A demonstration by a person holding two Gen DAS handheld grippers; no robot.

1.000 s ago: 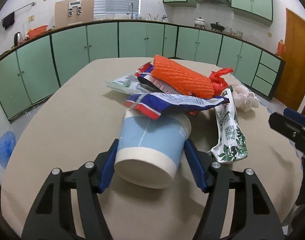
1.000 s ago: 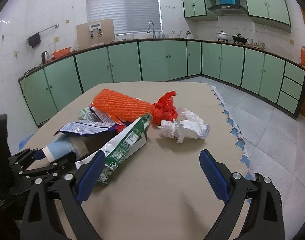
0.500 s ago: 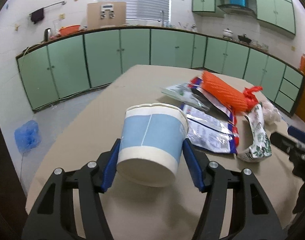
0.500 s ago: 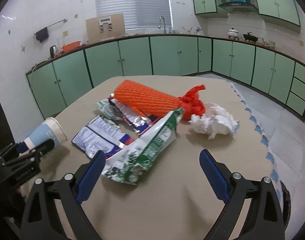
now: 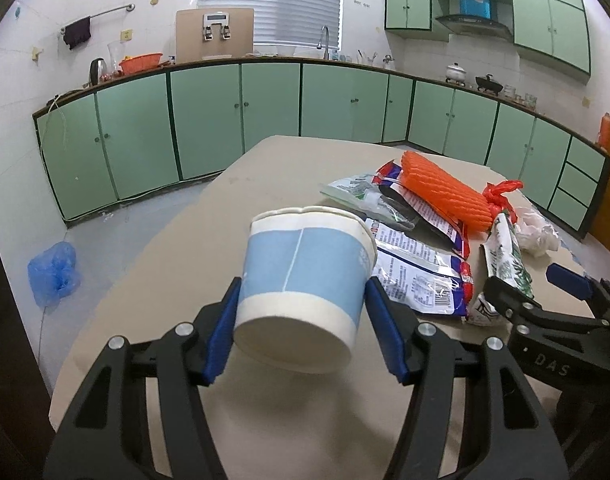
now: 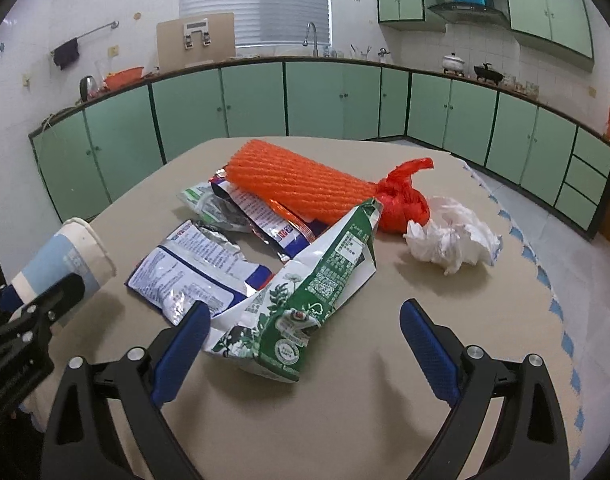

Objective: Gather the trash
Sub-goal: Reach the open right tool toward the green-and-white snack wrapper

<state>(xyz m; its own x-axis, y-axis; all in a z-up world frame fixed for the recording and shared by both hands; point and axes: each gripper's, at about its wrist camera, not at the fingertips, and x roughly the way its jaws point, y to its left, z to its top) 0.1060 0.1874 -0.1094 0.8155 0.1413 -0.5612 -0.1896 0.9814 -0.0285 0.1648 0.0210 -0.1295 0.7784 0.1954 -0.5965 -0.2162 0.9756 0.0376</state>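
The left gripper (image 5: pixel 305 324) is squeezing a paper cup (image 5: pixel 305 276) between its two blue pads. The cup is blue and white. It is lying on its side in the grip, with its flat bottom facing the camera and its open top pointing away. It is hanging in the air above the tan table (image 5: pixel 185 272), off to the left of the trash pile.

The right gripper (image 6: pixel 301 344) is wide open and is grasping nothing. It is hovering just above the table. A crumpled green and white bag (image 6: pixel 313 292) is lying on the table between its fingers, closer to the left one. From this view I cannot tell if the left finger is touching the bag.

The rest of the trash is sitting on the table in a pile. A flat blue and white wrapper (image 6: pixel 201 268) is lying just beside the green bag, on its left. Behind them an orange net sleeve (image 6: pixel 297 184) is resting on top of more wrappers (image 6: pixel 261 220). A knotted red plastic bag (image 6: pixel 401 200) is touching the end of the orange sleeve. A ball of white paper (image 6: pixel 453 240) is lying just to the right of the red bag.

Green cupboards (image 6: pixel 317 100) are running along the walls behind the table. A blue plastic bag (image 5: pixel 53 276) is lying on the floor.
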